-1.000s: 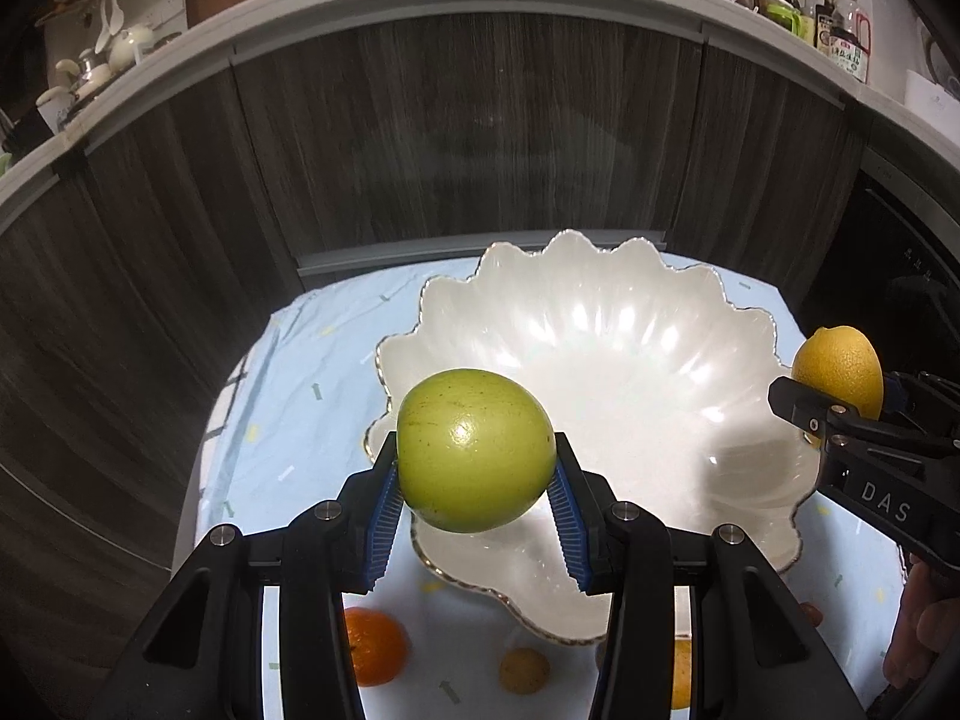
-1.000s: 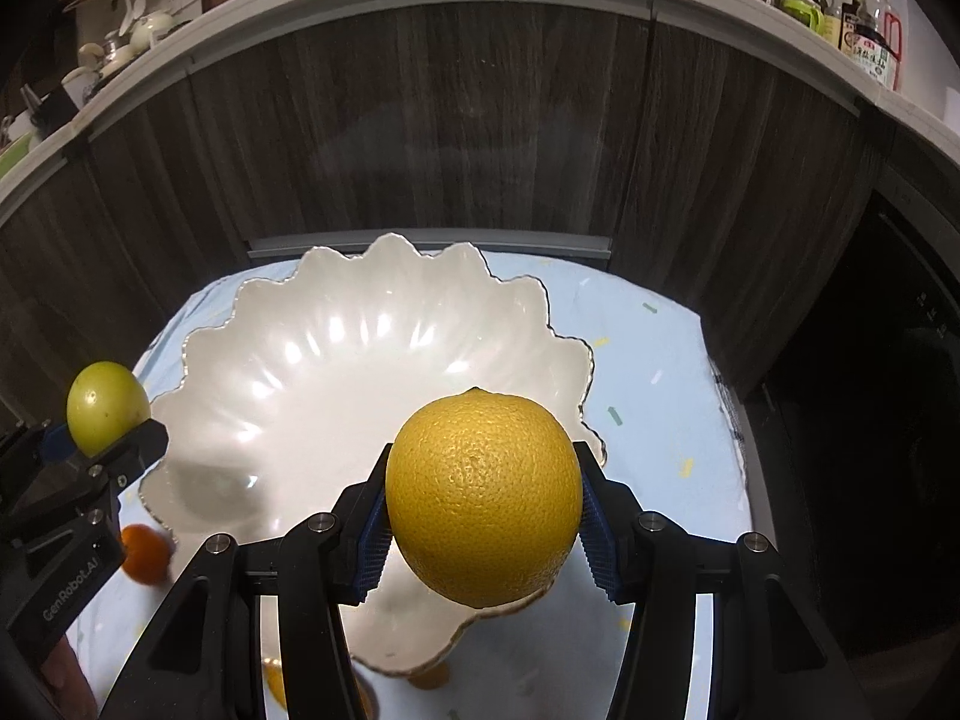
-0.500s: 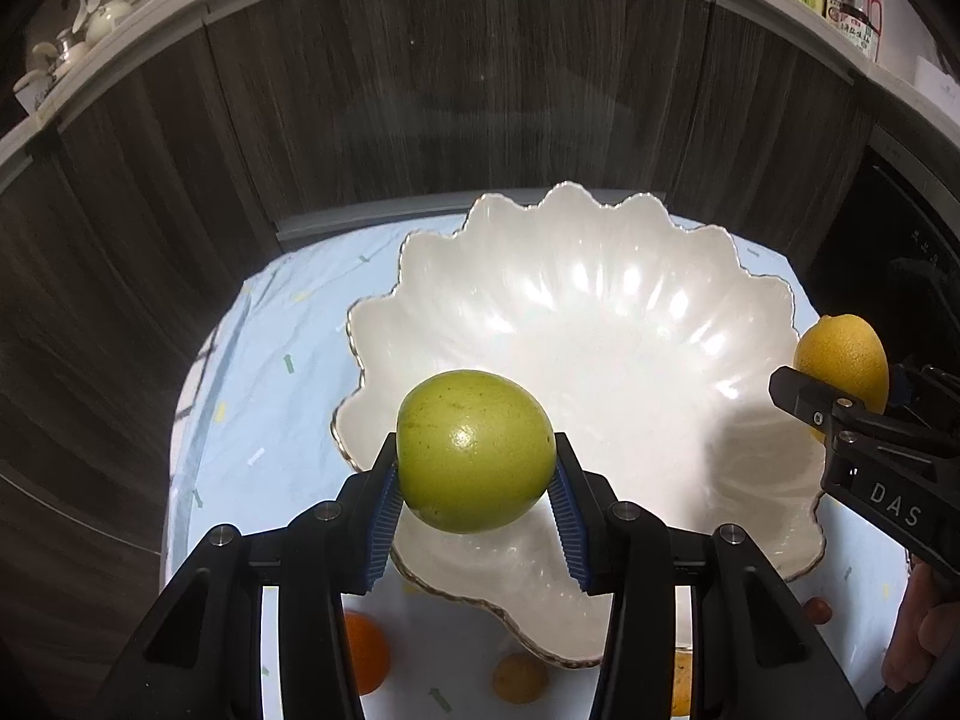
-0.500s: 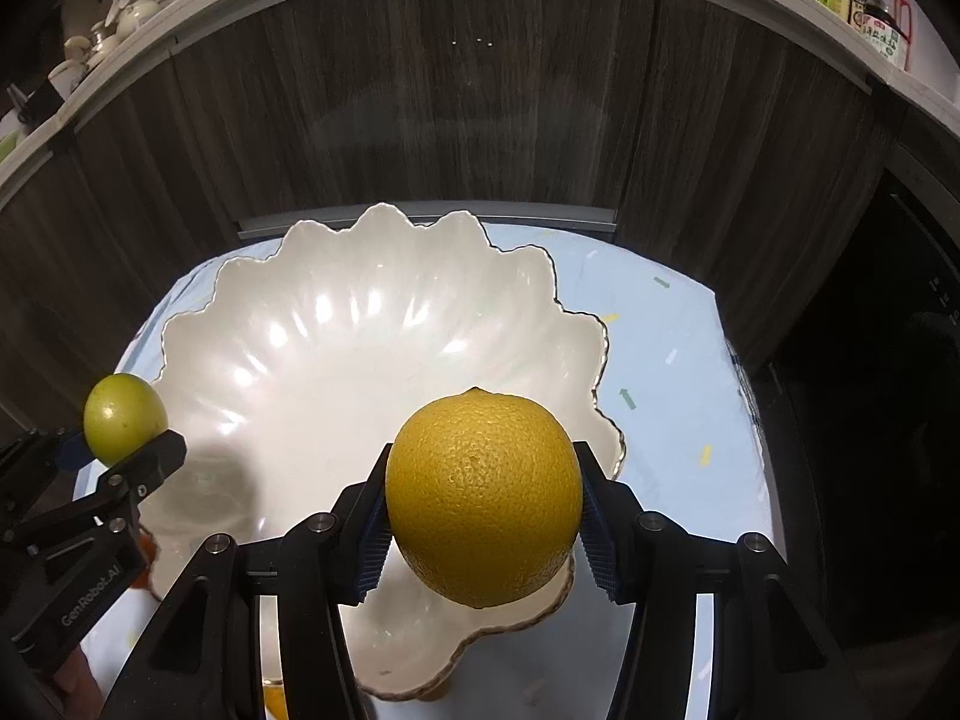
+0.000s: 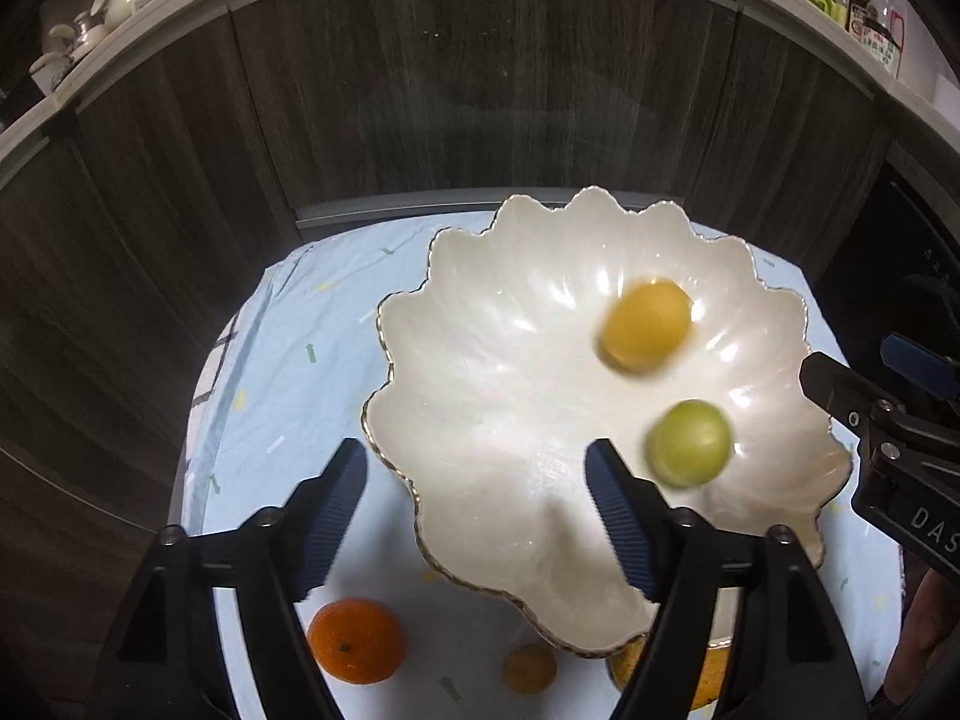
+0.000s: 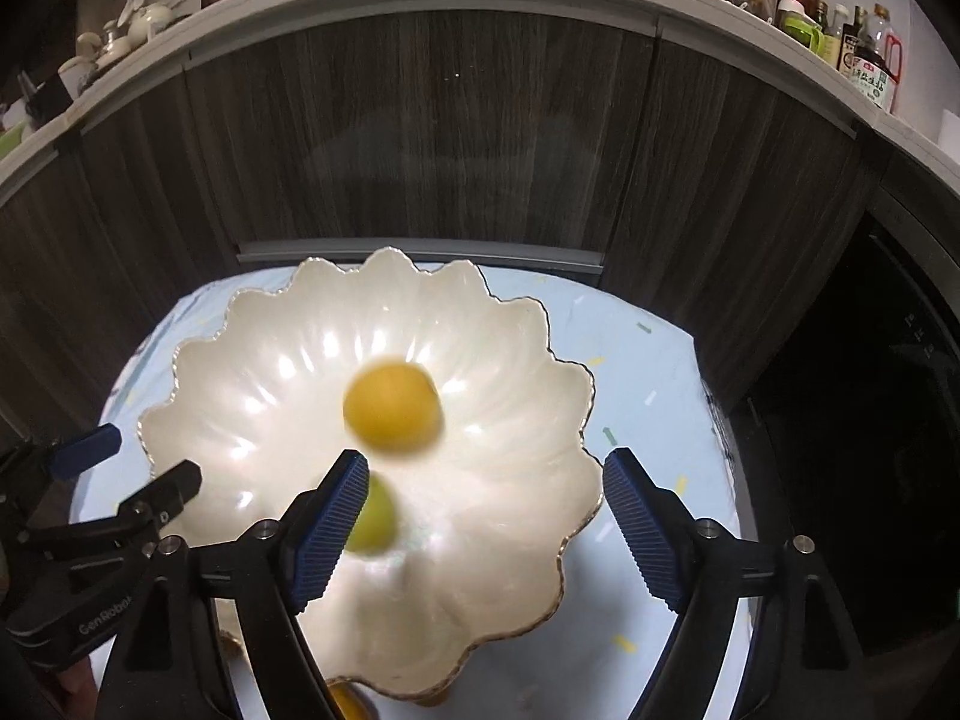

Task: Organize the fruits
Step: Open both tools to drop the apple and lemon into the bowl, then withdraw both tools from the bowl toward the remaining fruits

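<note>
A white scalloped bowl (image 5: 510, 372) with a gold rim stands on the light blue cloth; it also shows in the right wrist view (image 6: 252, 396). A yellow lemon (image 5: 645, 324) (image 6: 393, 408) and a green fruit (image 5: 690, 443) (image 6: 375, 513) are blurred inside the bowl. My left gripper (image 5: 474, 498) is open and empty over the bowl's near left rim. My right gripper (image 6: 486, 516) is open and empty over the bowl's near right part. Each gripper shows at the edge of the other's view.
An orange (image 5: 357, 641), a small tan fruit (image 5: 529, 668) and another orange-yellow fruit (image 5: 708, 675) lie on the cloth (image 5: 288, 372) in front of the bowl. Dark wood cabinet fronts (image 5: 480, 90) stand close behind the table. A counter with bottles (image 6: 864, 60) runs above.
Both grippers have opened and let go of their fruits. The lemon and the green fruit have dropped into the bowl and look blurred by motion.
</note>
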Motion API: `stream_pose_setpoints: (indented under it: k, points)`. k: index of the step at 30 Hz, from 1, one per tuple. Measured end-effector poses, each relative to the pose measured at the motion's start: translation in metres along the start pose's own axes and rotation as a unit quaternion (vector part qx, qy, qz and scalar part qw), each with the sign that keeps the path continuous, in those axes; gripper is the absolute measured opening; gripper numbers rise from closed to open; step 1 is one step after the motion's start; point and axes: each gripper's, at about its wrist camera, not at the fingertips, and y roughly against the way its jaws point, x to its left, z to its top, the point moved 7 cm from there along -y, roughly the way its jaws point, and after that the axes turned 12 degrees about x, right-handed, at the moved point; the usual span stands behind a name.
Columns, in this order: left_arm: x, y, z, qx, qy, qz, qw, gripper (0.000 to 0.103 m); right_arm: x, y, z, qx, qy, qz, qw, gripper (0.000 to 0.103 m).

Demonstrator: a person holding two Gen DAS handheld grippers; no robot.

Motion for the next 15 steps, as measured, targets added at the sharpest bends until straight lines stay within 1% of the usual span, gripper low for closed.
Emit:
stream_pose_setpoints:
  k: [2,5,15]
  points:
    - [0.001,0.004,0.0,-0.003,0.002,0.003,1.0,0.083,0.0,0.003,0.0,-0.003,-0.001,-0.001,1.0,0.081]
    - [0.001,0.013,0.0,-0.012,0.002,0.006,0.9999,0.088,-0.001,0.009,-0.002,-0.006,-0.004,-0.003,1.0,0.081]
    - [0.002,0.037,-0.008,-0.025,0.004,0.014,0.9996,0.089,-0.005,0.03,-0.011,-0.014,-0.012,0.0,1.0,0.081]
